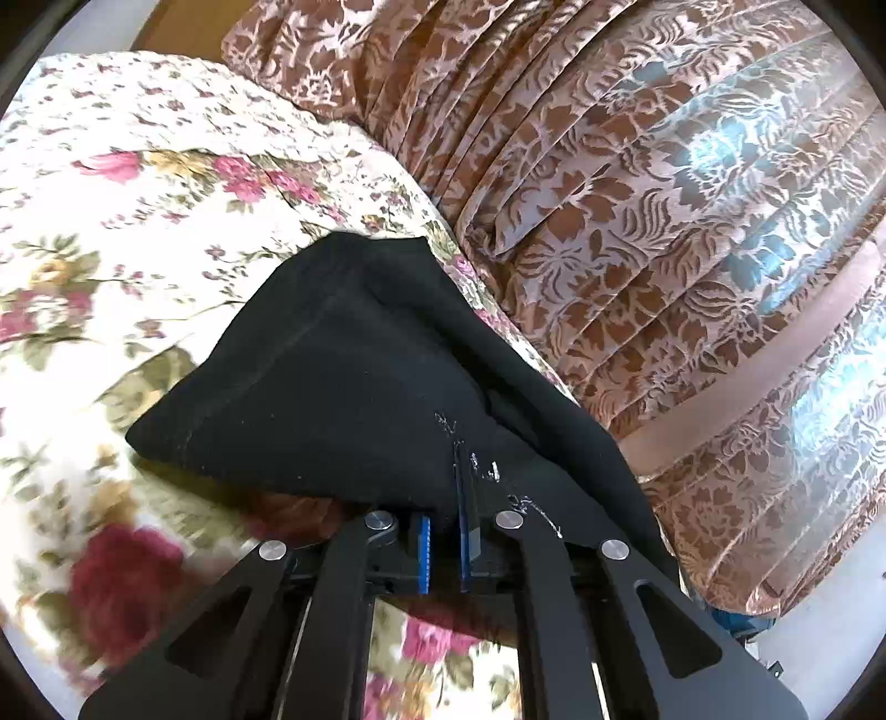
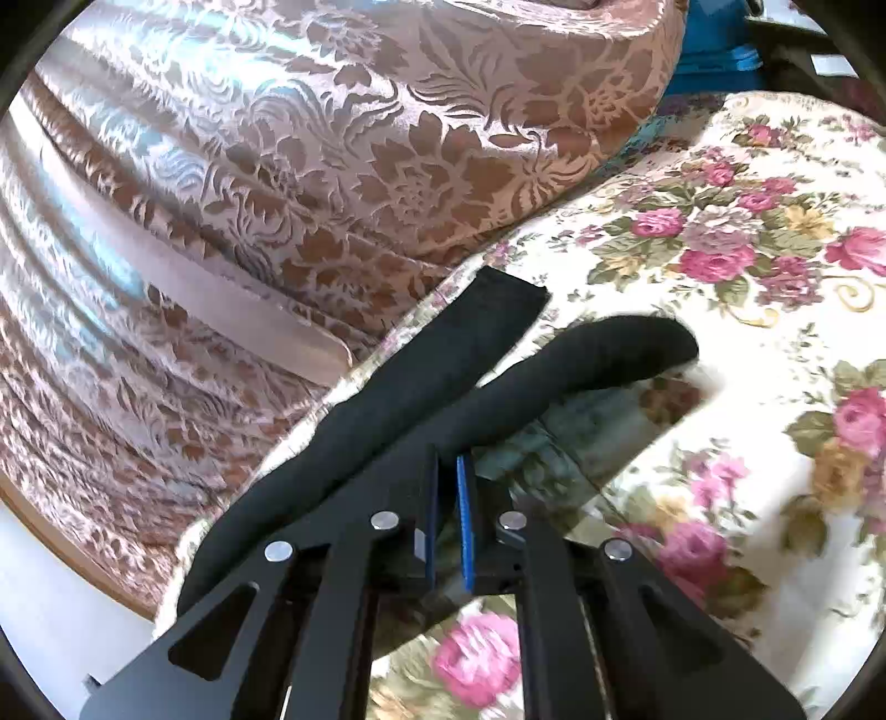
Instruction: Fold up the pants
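Note:
Black pants (image 1: 343, 360) lie on a floral bedspread (image 1: 111, 221), with one bunched end lifted off the cover. My left gripper (image 1: 446, 498) is shut on that end; the cloth drapes over its blue pads (image 1: 464, 543) and hides the fingertips. In the right wrist view the black pants (image 2: 443, 354) show as two narrow strips that reach away across the bedspread (image 2: 747, 443). One strip lies flat and the other is rolled and raised. My right gripper (image 2: 449, 462) is shut on the near part of this cloth, its blue pads (image 2: 464, 520) pressed close together.
A brown and pink brocade cloth (image 1: 664, 249) hangs in folds along the bed's edge, and shows as brocade (image 2: 277, 194) in the right wrist view. A blue object (image 2: 714, 50) stands beyond the bed. The floor (image 2: 50, 598) is pale below the brocade.

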`<state>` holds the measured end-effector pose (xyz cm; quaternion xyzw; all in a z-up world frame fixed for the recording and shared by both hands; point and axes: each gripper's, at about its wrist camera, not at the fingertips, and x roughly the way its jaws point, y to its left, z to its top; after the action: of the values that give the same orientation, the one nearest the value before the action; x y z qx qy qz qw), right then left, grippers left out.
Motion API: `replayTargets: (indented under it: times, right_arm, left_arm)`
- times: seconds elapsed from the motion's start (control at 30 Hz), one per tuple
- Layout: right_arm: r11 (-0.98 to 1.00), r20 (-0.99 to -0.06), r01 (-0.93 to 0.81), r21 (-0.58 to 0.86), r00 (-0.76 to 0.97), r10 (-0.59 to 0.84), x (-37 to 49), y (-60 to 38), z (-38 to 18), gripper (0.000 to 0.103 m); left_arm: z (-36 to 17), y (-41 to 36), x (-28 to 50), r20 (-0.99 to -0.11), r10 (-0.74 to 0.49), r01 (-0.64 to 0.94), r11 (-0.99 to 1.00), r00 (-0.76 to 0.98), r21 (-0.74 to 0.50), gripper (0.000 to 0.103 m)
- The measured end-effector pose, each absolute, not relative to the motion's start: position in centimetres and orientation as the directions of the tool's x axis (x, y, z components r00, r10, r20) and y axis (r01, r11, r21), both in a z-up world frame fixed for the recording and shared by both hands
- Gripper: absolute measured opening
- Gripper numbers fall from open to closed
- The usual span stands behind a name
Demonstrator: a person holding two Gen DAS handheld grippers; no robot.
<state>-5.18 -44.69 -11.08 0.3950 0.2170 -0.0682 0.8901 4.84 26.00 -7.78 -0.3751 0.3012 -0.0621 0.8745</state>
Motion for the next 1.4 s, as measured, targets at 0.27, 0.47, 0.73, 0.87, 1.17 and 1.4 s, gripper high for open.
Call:
replayTargets:
  times: [0.27,0.47,0.73,0.87,1.17,1.4]
  right_arm:
    - [0.589,-0.541,0.363,0.722,0.827,0.154,-5.8,-45.2,-16.1,0.061]
    - [0.485,-0.531,0.418,0.768,0.839,0.118,-3.4,-47.9,-17.1,0.037]
    - [0.558,-0.536,0.42,0.715,0.843,0.053,-3.4,-48.5,-14.5,0.006]
    - [0.591,-0.52,0.402,0.7,0.854,0.035,-5.6,-48.0,-12.4,0.006]
    - [0.521,-0.569,0.446,0.728,0.817,0.097,-9.4,-48.0,-17.3,0.009]
    - [0.445,-0.481,0.409,0.797,0.875,0.058,-10.7,-50.6,-17.0,0.04]
  left_arm:
    - [-10.6,26.8,3.6,-0.514,-0.317,-0.158,0.712,0.797,-0.684,0.006]
    - [-13.0,27.6,4.0,-0.518,-0.339,-0.222,0.628,0.785,-0.746,0.006]
    - [-10.3,27.0,5.1,-0.551,-0.289,-0.185,0.737,0.783,-0.65,0.005]
    - [-8.6,27.8,4.0,-0.51,-0.319,-0.151,0.714,0.799,-0.683,0.005]
    - [-10.6,28.7,0.8,-0.564,-0.324,-0.172,0.736,0.759,-0.654,0.005]
    - [-12.6,29.5,0.4,-0.529,-0.323,-0.217,0.656,0.785,-0.723,0.011]
